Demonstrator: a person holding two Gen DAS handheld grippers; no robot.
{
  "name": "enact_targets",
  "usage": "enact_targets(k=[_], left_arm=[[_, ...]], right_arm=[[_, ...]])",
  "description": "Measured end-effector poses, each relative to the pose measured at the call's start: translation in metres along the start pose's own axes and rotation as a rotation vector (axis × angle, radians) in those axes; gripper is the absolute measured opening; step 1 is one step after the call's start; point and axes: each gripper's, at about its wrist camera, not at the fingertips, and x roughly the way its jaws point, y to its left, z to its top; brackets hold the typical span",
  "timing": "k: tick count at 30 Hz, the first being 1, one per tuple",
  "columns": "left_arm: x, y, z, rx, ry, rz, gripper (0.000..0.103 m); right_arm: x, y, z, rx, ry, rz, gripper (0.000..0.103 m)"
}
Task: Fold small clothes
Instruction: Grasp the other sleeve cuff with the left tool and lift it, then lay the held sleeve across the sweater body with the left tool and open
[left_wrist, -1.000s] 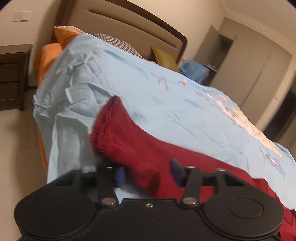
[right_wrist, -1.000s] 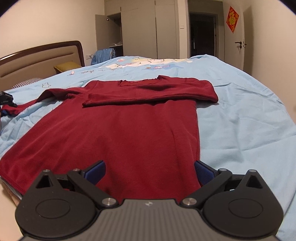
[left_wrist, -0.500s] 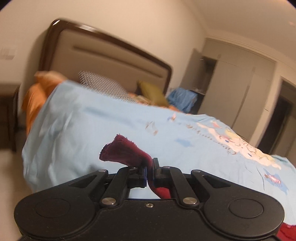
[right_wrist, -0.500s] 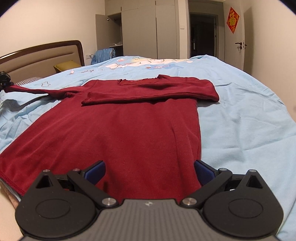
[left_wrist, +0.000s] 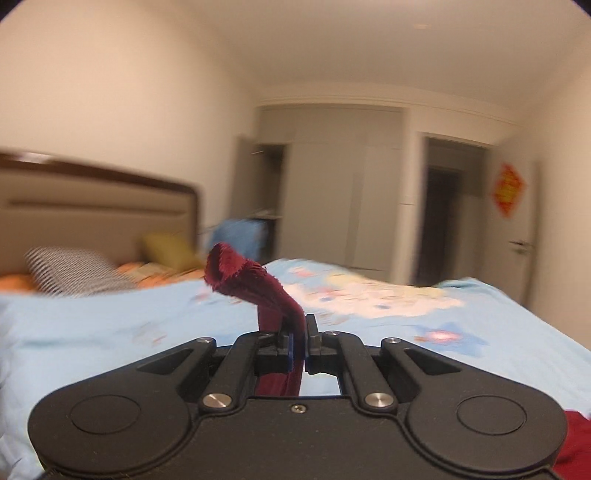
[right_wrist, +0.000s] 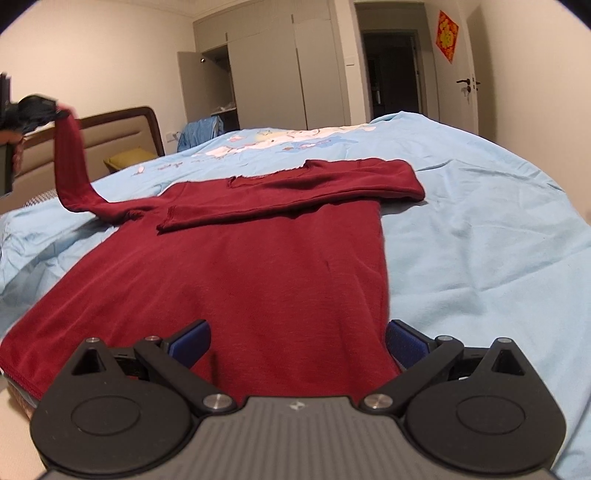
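A dark red long-sleeved shirt (right_wrist: 251, 273) lies flat on the light blue bedcover (right_wrist: 480, 229). Its right sleeve (right_wrist: 295, 192) is folded across the chest. My left gripper (left_wrist: 298, 347) is shut on the shirt's left sleeve, whose cuff (left_wrist: 236, 273) sticks up past the fingers. In the right wrist view that sleeve (right_wrist: 70, 166) rises from the shoulder up to the left gripper (right_wrist: 33, 109) at the far left. My right gripper (right_wrist: 297, 343) hovers open over the shirt's hem, with nothing between its blue pads (right_wrist: 192, 341).
A padded headboard (left_wrist: 92, 206) with a checked pillow (left_wrist: 74, 269) and a yellow cushion (left_wrist: 170, 251) stands at the left. Grey wardrobes (right_wrist: 280, 74), a dark doorway (right_wrist: 391, 70) and a door with a red ornament (right_wrist: 448, 37) lie beyond the bed. Bare bedcover stretches to the shirt's right.
My left gripper closed on the left sleeve's cuff and has lifted it high off the bed, swinging toward the room. The right gripper has barely moved and stays open.
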Motion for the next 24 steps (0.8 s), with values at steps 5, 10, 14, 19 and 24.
enact_targets(k=[5,10,14,19,24], left_arm=[[-0.003,-0.097,-0.001,0.066,-0.010,-0.173,0.004],[-0.002,-0.180,-0.031,0.113,0.021,-0.327,0.004],[0.007,-0.226,-0.076,0.101,0.114,-0.416,0.004],[0.023,-0.246,-0.141,0.117,0.241,-0.478,0.004],[0.029,-0.251,-0.179,0.102,0.358,-0.535,0.007]], right_arm=[[-0.008,-0.011,-0.002,0.036,-0.023,-0.017,0.103],[-0.020,-0.025,-0.007,0.068,-0.039,-0.045,0.103],[-0.029,-0.036,-0.012,0.090,-0.045,-0.068,0.103],[-0.038,-0.045,-0.017,0.104,-0.042,-0.098,0.103],[-0.042,-0.051,-0.021,0.116,-0.043,-0.109,0.103]])
